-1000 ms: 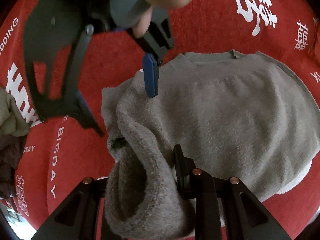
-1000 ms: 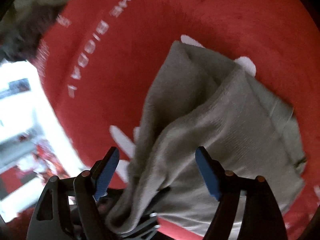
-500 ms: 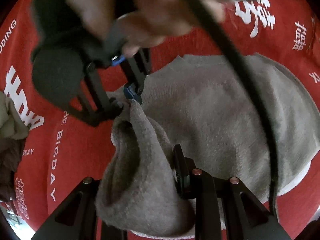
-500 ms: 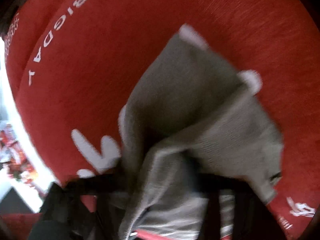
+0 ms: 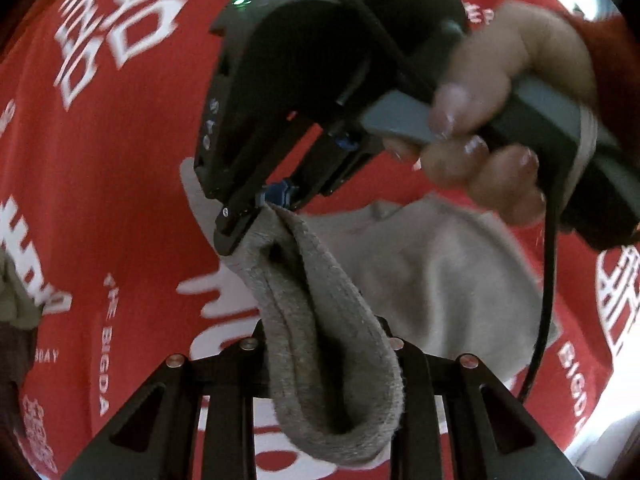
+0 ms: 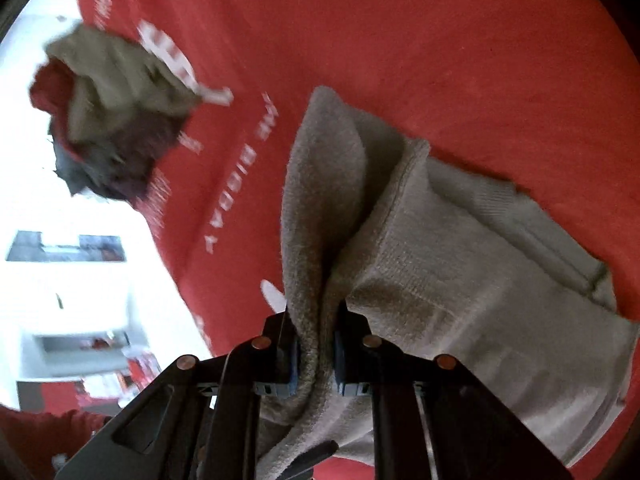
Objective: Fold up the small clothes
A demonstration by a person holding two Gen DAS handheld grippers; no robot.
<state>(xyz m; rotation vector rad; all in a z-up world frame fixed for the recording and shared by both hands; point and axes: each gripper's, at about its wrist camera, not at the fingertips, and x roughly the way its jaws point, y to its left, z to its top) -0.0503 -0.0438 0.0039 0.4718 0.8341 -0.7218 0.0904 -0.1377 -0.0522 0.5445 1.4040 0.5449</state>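
Note:
A small grey-brown knit sweater [image 5: 440,280] lies on a red printed cloth [image 5: 120,200]. My left gripper [image 5: 324,360] is shut on a bunched fold of the sweater [image 5: 332,360], held up off the cloth. My right gripper [image 5: 272,200] shows in the left wrist view, shut on the same raised fold a little farther along. In the right wrist view my right gripper [image 6: 316,356] pinches a thick ridge of the sweater [image 6: 460,280] between its blue pads [image 6: 294,360]. The rest of the sweater drapes down to the right.
A heap of other small clothes [image 6: 116,120], olive, dark and red, lies at the cloth's far left edge, also at the left rim of the left wrist view [image 5: 16,312]. Beyond the cloth's edge [image 6: 168,248] is a bright room.
My right gripper was open over the sweater a second ago; it has closed on the fold. Both grippers have lifted the fold off the cloth.

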